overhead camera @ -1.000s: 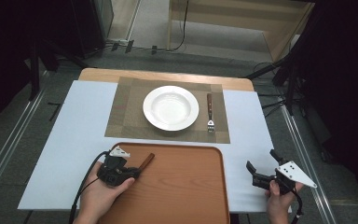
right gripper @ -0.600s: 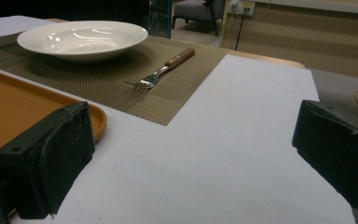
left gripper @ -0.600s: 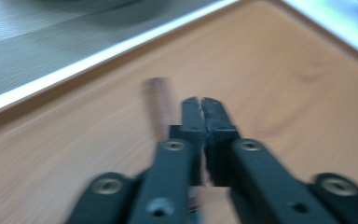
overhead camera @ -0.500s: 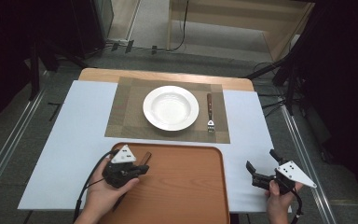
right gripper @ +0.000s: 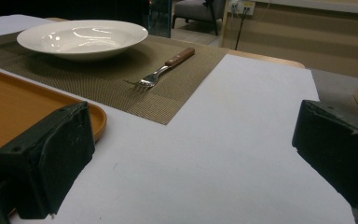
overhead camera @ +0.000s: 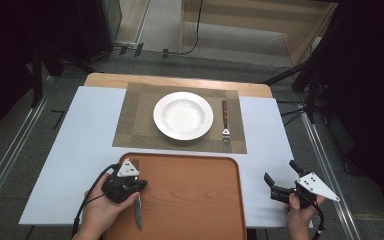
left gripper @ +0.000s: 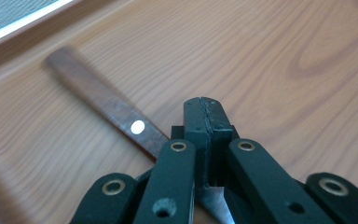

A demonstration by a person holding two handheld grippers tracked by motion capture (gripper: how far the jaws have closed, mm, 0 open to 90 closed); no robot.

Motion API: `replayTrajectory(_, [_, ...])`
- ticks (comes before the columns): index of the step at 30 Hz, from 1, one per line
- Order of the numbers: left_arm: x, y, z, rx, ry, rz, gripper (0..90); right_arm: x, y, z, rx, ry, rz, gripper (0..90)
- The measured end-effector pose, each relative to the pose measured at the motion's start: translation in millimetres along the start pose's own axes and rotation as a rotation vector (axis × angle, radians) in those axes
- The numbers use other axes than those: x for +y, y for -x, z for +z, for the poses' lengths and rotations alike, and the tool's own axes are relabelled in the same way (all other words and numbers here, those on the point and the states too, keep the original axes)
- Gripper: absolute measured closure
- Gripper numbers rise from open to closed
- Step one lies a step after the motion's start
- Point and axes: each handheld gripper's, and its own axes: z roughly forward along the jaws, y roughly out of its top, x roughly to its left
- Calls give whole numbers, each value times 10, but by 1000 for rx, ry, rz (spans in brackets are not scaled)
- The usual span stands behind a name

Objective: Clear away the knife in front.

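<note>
**A:** Gripping anything, those left tongs [overhead camera: 139,186]?

**B:** Yes. Their jaws have just been closing and now clamp a knife [overhead camera: 138,212] where the blade meets the handle. In the left gripper view the dark wooden handle [left gripper: 107,105] with its pale rivet sticks out past the jaws, above the tray [left gripper: 279,60].

**A:** Where is the knife in the high view?

**B:** Over the left part of the wooden tray [overhead camera: 195,200], blade pointing toward the person.

**A:** And the right tongs [overhead camera: 280,176]?

**B:** Spread wide, nothing between them, above the white desk [overhead camera: 85,135] right of the tray. Beyond sit the plate [overhead camera: 183,115] and fork [overhead camera: 225,120] on the placemat [overhead camera: 135,125].
</note>
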Motion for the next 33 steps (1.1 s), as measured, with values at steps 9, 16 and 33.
replayTrajectory(9, [-141,-181,-128,-11,9,-5,889,-1,-1,1,-1,-2,0,0])
replayTrajectory(16, [-275,-339,-222,1,43,-33,887,0,-3,3,-2,-3,-2,0])
replayTrajectory(33, [-378,-579,-468,-11,336,-144,351,3,-5,7,0,-3,-3,0])
